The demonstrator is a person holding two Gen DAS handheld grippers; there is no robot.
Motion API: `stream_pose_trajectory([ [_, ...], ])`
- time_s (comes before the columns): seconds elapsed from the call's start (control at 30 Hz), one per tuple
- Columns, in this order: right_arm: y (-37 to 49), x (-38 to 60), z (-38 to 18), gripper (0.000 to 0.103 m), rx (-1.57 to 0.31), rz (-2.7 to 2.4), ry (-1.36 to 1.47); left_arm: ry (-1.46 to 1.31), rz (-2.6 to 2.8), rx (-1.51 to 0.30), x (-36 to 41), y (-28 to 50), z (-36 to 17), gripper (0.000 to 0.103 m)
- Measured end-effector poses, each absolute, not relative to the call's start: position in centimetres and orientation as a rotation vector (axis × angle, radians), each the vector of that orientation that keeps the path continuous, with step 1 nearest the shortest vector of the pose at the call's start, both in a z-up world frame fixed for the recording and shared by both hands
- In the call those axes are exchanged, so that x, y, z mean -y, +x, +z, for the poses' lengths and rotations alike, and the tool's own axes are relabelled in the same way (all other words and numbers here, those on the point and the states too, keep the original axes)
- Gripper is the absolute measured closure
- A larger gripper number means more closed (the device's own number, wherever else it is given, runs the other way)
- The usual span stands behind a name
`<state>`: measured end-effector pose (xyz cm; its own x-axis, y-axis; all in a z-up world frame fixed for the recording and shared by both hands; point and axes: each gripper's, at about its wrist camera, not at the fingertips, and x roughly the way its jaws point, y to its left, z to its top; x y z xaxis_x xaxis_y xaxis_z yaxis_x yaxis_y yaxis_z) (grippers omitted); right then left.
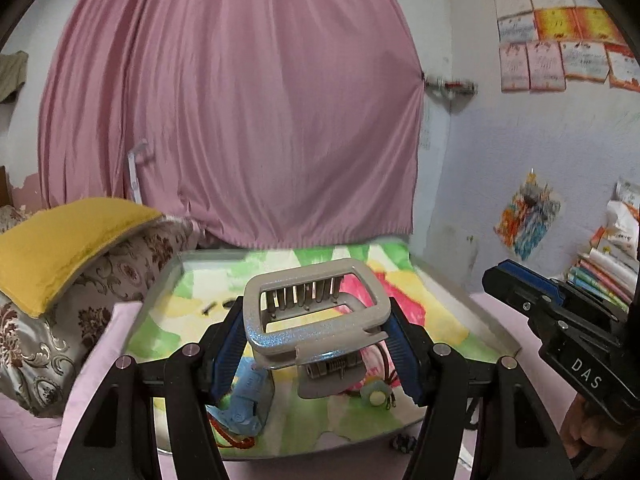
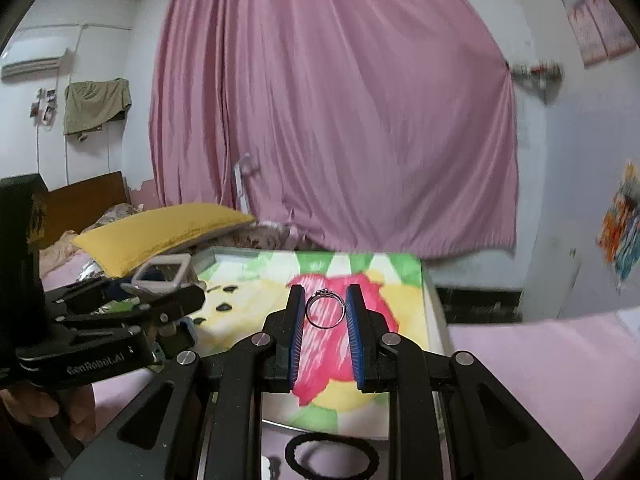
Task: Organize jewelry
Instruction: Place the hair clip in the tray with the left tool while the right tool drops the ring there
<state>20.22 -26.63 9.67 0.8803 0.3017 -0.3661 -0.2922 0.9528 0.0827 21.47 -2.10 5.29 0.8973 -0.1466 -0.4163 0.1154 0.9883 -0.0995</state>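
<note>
The glass-topped tray table [image 1: 472, 304], its floral print showing through, is seen set on the pink bedding and carries the loose pieces. Largest of the held items: a silver-grey glittered claw hair clip [image 1: 316, 320], clamped across its rectangular frame between the blue pads of the left gripper [image 1: 318, 344] and held above the table. It is judged light, rigid plastic with a sprung hinge and thin teeth (the teeth look the breakable part), so the frame sides are the sound place for a hold. A blue watch-like strap [image 1: 244, 400] and a small flower charm on cord [image 1: 376, 396] lie on the glass beneath. Smallest: a thin metal ring [image 2: 325, 308] with a small setting on top, pinched edge-on between the nearly closed pads of the right gripper [image 2: 325, 316]. It is judged hard, smooth, liable to slip or roll; its band's opposite sides suit gripping.
</note>
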Motion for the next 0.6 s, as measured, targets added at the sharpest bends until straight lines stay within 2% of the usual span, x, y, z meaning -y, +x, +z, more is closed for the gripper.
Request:
stream_pose_trajectory([
  [0.2,22.6,27.7,8.3,0.085,-0.525,0.315,0.054,-0.042,-0.167,-0.614,2.9,23.6,3.8,0.041],
  [0.43,25.6,28.0,5.7,0.085,-0.731,0.337,0.067,-0.004,-0.157,-0.723,3.8,24.8,2.6,0.041],
  [0.6,26.4,27.8,4.4,0.085,-0.804,0.356,0.057,0.037,-0.138,-0.758,4.5,25.2,2.6,0.041],
])
